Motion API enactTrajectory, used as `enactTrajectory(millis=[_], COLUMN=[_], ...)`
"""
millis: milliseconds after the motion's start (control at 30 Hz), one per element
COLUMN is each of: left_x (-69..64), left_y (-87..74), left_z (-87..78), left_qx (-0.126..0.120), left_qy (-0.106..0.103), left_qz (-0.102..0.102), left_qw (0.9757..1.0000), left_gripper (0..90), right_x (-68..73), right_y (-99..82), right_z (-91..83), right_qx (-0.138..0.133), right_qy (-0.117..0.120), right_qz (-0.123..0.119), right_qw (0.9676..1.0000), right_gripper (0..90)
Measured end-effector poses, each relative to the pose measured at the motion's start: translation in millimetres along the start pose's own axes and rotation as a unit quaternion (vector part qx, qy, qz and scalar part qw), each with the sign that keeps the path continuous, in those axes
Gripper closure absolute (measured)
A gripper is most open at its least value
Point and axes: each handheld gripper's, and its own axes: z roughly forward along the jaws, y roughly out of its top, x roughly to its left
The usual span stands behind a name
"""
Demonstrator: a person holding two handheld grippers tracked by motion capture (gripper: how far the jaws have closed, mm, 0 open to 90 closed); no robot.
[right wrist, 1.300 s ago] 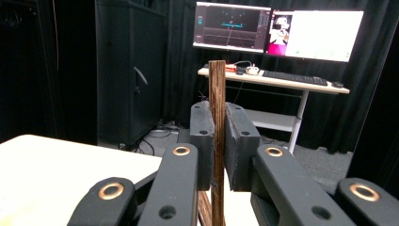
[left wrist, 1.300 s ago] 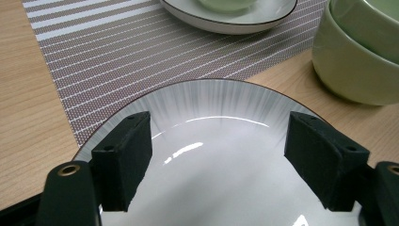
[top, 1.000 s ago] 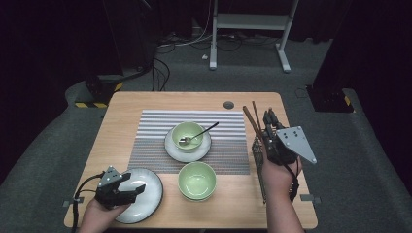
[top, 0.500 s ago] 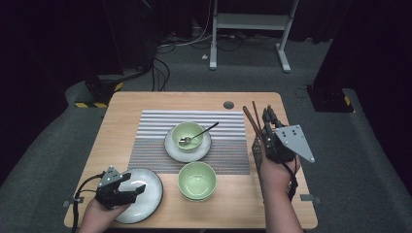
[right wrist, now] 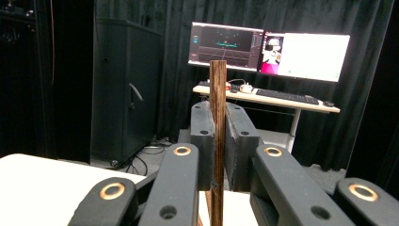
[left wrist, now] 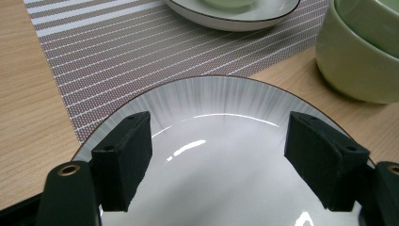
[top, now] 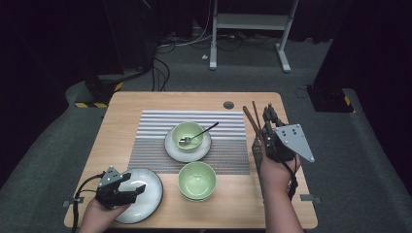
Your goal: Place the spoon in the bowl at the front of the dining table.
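My right gripper [top: 268, 114] is clenched on a wooden chopstick [right wrist: 217, 141]; in the right gripper view the stick stands upright between my two pads, pressed on both sides, with its top end poking above them. From the high view I see two chopsticks [top: 251, 120] at the right edge of the table [top: 121, 121], slanting up and away from me, just left of that gripper; whether both sit in the grip I cannot tell. Below them, beside my right hand [top: 277, 172], is a dark mesh piece [top: 257, 148] I cannot make out well.

My left gripper [top: 127, 188] hangs released over the white plate [left wrist: 221, 155] at the near left corner, its pads spread wide with the plate's shiny face between them and nothing pinched.

Compared with a second ago, hardly anything differs: both my hands sit where they were, the right grip is just as tight, and every dish keeps its place.

Counting: two chopsticks, two green bowls, two white plates, one spoon, one striped placemat [top: 155, 131]. One bowl [top: 187, 133] sits on the far plate [top: 174, 148] at the mat's centre with the spoon [top: 201, 133] leaning in it; the other bowl [top: 197, 179] stands near me, just right of my left gripper's plate.
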Motion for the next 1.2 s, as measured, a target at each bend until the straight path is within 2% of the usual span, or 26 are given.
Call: enactTrajectory(millis=[533,867,1200], left_x=[0.5,-0.2,-1.6], left_y=[-0.2,-0.5,-0.4], left_z=[-0.2,1.4,1.9], left_qx=[0.0,0.002,0.004], left_qy=[0.001,0.001,0.0], left_qz=[0.0,0.001,0.005], left_qw=[1.0,1.0,1.0], left_gripper=[24.0,24.0,24.0], right_x=[-0.7,-5.2,-6.0], right_y=[2.7,3.0,18.2], right_z=[-0.1,-2.2,-9.8], right_qx=[-0.011,-0.014,-0.035], right_qy=[-0.009,-0.011,-0.009], right_qz=[-0.009,-0.001,0.003], right_qw=[0.9999,0.9998,0.9993], right_gripper=[83.5,83.4,83.3])
